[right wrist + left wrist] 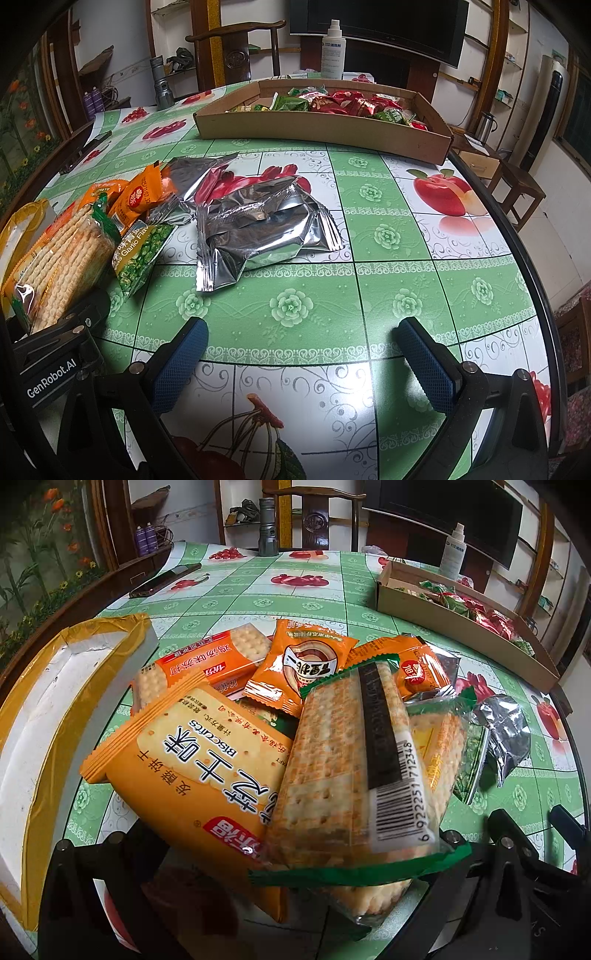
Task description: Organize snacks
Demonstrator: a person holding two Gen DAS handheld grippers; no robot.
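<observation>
A pile of snack packs lies on the table. In the left wrist view a clear cracker pack with green ends [354,775] and an orange biscuit pack [192,775] lie between the wide-spread fingers of my left gripper [277,853]; the fingertips are hidden under them. Small orange packets [303,664] lie behind. My right gripper [301,354] is open and empty above the table, blue pads [177,365] apart. A silver foil pack [258,229] lies just ahead of it, a green garlic-pea pack [142,251] to its left. The left gripper body [55,354] shows at lower left.
A shallow cardboard tray [325,127] holding red and green snack packs stands at the far right of the table; it also shows in the left wrist view [413,602]. A white foam box with yellow tape [51,716] is left. A spray bottle [332,51], flashlight [267,528] and chair stand behind.
</observation>
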